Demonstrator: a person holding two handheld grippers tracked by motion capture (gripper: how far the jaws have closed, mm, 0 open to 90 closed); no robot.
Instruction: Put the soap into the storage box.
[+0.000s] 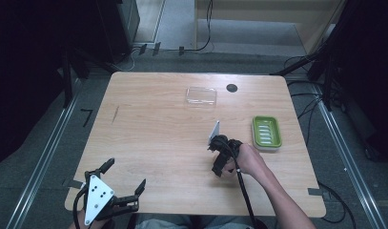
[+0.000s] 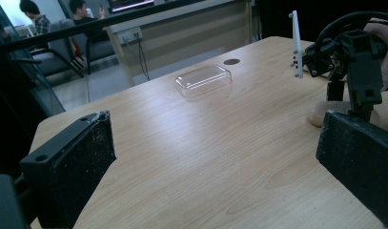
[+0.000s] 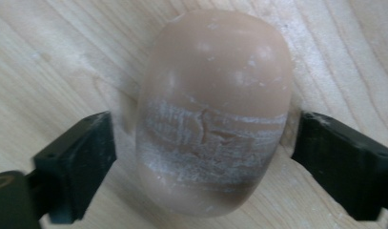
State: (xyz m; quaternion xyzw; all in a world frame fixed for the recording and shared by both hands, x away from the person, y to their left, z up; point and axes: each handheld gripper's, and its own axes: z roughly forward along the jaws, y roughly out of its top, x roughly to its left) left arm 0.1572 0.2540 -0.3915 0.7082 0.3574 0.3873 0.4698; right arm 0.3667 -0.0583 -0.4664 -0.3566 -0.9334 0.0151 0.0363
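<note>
A tan oval soap bar [image 3: 213,109] with white scuff marks lies on the wooden table [image 1: 153,138]. My right gripper [image 3: 206,157] points down over it, one black jaw on each side, and a thin gap shows between each pad and the soap. In the high view the right gripper [image 1: 218,167] is at centre right, held in a hand. The left gripper view shows it [image 2: 346,102] above the soap [image 2: 318,113]. My left gripper [image 1: 126,173] rests at the table's near left corner, its jaws wide apart and empty [image 2: 215,157].
A green soap dish [image 1: 267,132] sits right of the right hand. A clear plastic lid [image 1: 201,95] [image 2: 203,78] lies at the far middle beside a round cable hole [image 1: 232,88]. Beyond the table, people sit on chairs [image 2: 53,52].
</note>
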